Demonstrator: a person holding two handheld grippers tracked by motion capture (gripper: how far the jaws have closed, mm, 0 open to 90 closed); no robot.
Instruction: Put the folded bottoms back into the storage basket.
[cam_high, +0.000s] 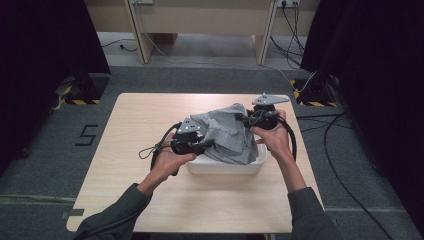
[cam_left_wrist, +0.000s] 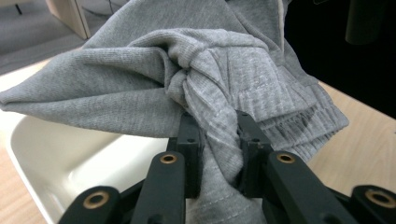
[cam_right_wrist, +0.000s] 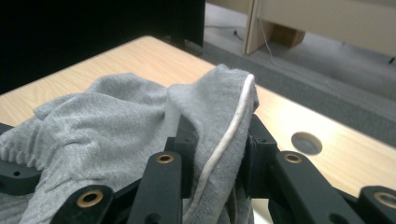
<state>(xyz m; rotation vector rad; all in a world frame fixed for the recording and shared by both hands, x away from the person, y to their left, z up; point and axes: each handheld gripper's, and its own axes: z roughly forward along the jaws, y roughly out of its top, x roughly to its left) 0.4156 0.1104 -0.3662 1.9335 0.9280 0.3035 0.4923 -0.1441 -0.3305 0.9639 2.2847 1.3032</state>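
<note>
Digit "5" (cam_high: 88, 135) marked on the floor left of one wooden table (cam_high: 135, 115), left gripper (cam_high: 206, 145) clamped on a bunched fold of one grey garment (cam_high: 227, 132), garment held over one white tub (cam_high: 225, 166), right gripper (cam_high: 248, 119) pinched on its white-piped edge.

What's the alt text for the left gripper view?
The left gripper has its two black jaws clamped on a bunched fold of a grey garment, held above a white tub on a light wooden table.
</note>
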